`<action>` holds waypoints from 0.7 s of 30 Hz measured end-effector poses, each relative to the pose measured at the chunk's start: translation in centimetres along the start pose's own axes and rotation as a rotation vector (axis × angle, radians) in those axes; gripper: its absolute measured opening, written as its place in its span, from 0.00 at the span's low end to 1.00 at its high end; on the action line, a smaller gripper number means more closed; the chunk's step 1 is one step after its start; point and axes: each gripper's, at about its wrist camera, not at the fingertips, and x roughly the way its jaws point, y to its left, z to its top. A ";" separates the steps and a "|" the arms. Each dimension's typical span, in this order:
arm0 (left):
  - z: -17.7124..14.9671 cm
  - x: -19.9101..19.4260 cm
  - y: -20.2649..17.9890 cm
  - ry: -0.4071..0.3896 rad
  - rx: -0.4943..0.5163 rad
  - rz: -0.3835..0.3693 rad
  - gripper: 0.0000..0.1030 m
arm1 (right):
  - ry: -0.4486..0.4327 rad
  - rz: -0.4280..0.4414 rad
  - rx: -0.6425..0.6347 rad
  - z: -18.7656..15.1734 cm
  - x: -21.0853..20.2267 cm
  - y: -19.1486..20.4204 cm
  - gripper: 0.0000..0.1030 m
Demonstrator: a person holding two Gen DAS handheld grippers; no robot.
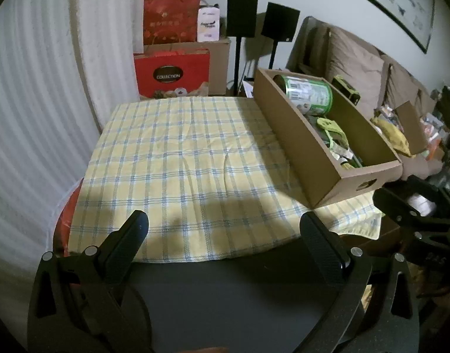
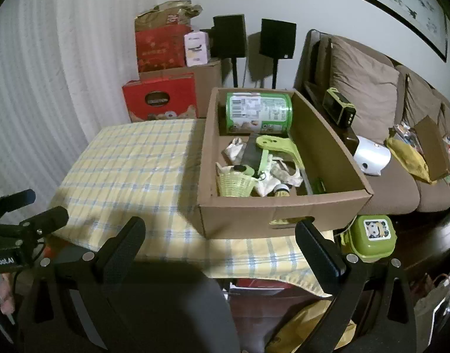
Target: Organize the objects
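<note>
A brown cardboard box (image 2: 336, 153) stands on the right part of a yellow-and-blue checked cloth (image 2: 131, 161). It holds a green can (image 2: 258, 113) lying on its side, a small woven basket (image 2: 235, 184), a green plastic piece (image 2: 276, 145) and crumpled wrappers. The box also shows in the left wrist view (image 1: 301, 147). My left gripper (image 1: 223, 225) is open and empty over the cloth's near edge. My right gripper (image 2: 220, 231) is open and empty just before the box's front wall. The left gripper also shows at the right view's left edge (image 2: 33, 210).
A green lidded container (image 2: 372, 236) sits right of the box front. A brown sofa (image 2: 369, 94) with cushions, a white object (image 2: 372, 154) and bags is at right. Red gift boxes (image 2: 160, 97) and two black speakers (image 2: 278, 39) stand behind. A white curtain hangs at left.
</note>
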 end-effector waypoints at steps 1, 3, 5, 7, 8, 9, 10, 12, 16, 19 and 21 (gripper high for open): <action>0.0 -0.1 -0.1 -0.002 0.001 0.003 1.00 | 0.000 0.002 -0.003 -0.1 0.0 0.1 1.00; -0.1 -0.3 -0.1 -0.008 0.002 0.009 1.00 | -0.001 0.006 -0.008 -0.1 -0.1 0.2 1.00; 0.0 -0.4 -0.1 -0.013 0.004 0.019 1.00 | -0.002 0.007 -0.008 -0.2 -0.2 0.3 1.00; -0.1 -0.4 0.0 -0.015 0.002 0.024 1.00 | -0.003 0.005 -0.007 -0.2 -0.2 0.4 1.00; -0.1 -0.4 0.0 -0.014 0.001 0.026 1.00 | -0.003 0.005 -0.006 -0.2 -0.2 0.4 1.00; -0.1 -0.4 0.1 -0.012 0.000 0.026 1.00 | -0.003 0.006 -0.005 -0.2 -0.2 0.4 1.00; -0.1 -0.4 0.1 -0.012 -0.001 0.028 1.00 | -0.002 0.005 -0.005 -0.2 -0.1 0.4 1.00; -0.1 -0.3 0.1 -0.011 0.000 0.031 1.00 | -0.004 0.005 -0.004 -0.2 -0.2 0.3 1.00; -0.1 -0.2 0.1 -0.006 0.001 0.031 1.00 | -0.003 0.004 -0.004 -0.2 -0.1 0.4 1.00; -0.1 -0.2 0.1 -0.002 0.001 0.031 1.00 | -0.004 0.006 -0.003 -0.2 -0.1 0.4 1.00; -0.1 -0.2 0.2 0.000 -0.002 0.032 1.00 | -0.004 0.004 -0.003 -0.2 -0.1 0.4 1.00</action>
